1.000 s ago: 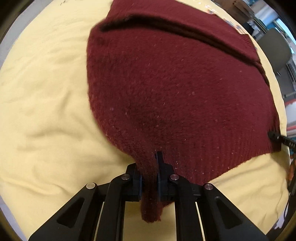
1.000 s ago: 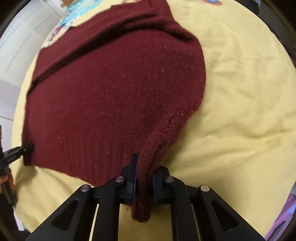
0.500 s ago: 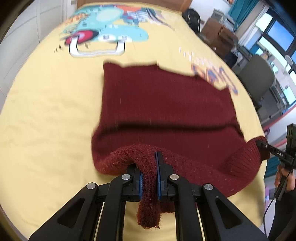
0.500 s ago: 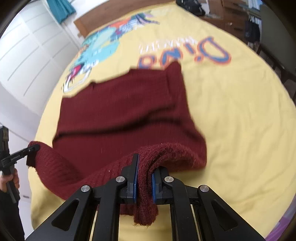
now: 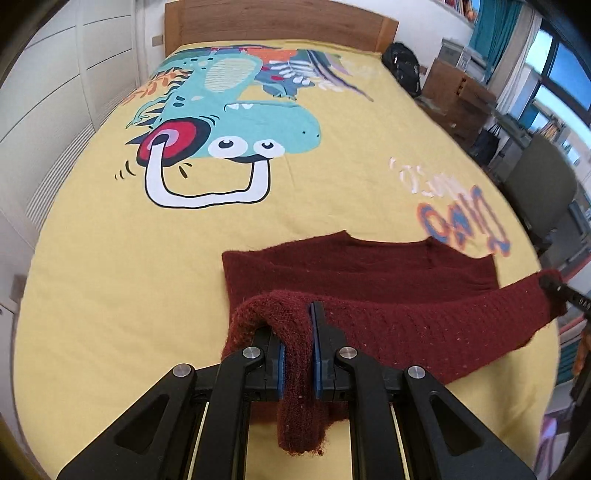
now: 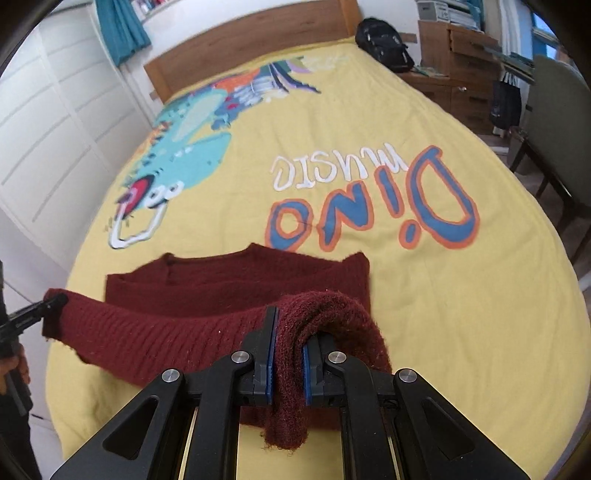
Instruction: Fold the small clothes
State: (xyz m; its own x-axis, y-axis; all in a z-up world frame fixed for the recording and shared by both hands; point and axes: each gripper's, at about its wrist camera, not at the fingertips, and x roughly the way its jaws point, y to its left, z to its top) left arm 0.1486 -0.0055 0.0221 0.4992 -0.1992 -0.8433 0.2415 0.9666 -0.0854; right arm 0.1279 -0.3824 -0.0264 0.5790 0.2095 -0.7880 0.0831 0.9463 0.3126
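A dark red knitted sweater (image 5: 369, 266) (image 6: 236, 280) lies on a yellow bedspread (image 5: 110, 266) (image 6: 443, 295). Its ribbed hem is lifted off the bed and stretched between both grippers, over the part still lying flat. My left gripper (image 5: 298, 343) is shut on the hem's left corner, and a tuft of knit hangs below its pads. My right gripper (image 6: 288, 354) is shut on the hem's right corner in the same way. Each gripper's tip shows in the other view, the right gripper (image 5: 554, 288) and the left gripper (image 6: 51, 304), pinching the far corner.
The bedspread carries a teal dinosaur print (image 5: 229, 122) and blue lettering (image 6: 369, 210). A wooden headboard (image 5: 280, 22) stands at the far end. White cabinet doors (image 5: 48, 92) line the left side. A black bag (image 6: 384, 44), wooden drawers (image 6: 454, 66) and a green chair (image 5: 539, 184) stand to the right.
Both grippers have risen and pulled back with the hem, so the sweater's lower half is off the bed and doubling over the upper half. More of the bed and room now shows.
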